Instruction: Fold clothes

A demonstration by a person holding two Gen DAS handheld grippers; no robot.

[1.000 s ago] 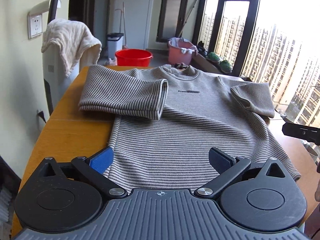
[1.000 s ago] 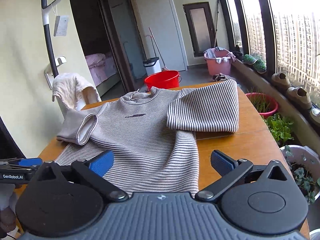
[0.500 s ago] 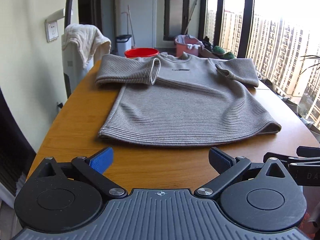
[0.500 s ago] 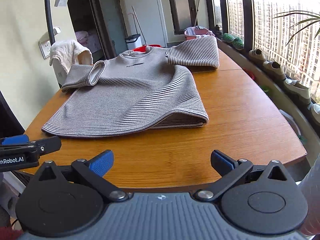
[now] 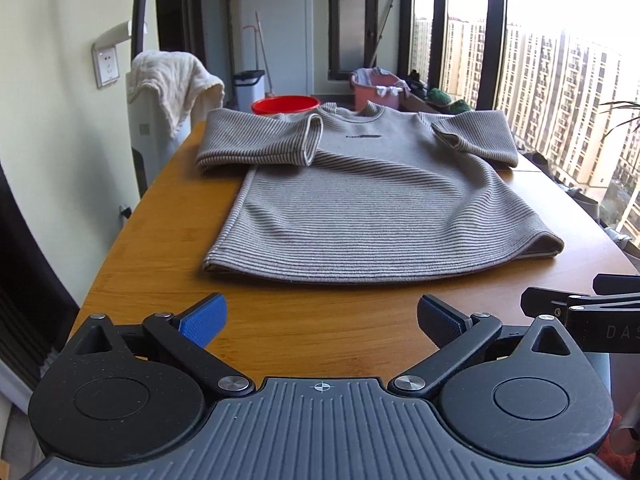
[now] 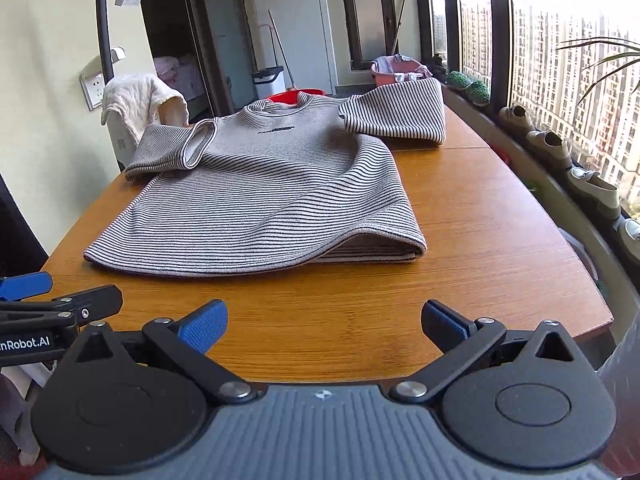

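A grey striped sweater lies face up on the wooden table, both sleeves folded in over the chest. Its hem faces me and lifts slightly at the right corner. My left gripper hovers open over the bare near edge, short of the hem, with nothing between its blue pads. My right gripper is also open and holds nothing, just short of the hem. Each gripper shows at the edge of the other's view.
A white towel hangs over an appliance left of the table. A red basin, a bin and a pink tub sit on the floor beyond. Shoes line the window sill at right.
Both grippers have drawn back from over the sweater's lower part to the table's near edge. The sweater lies as it did, and both grippers stayed open.
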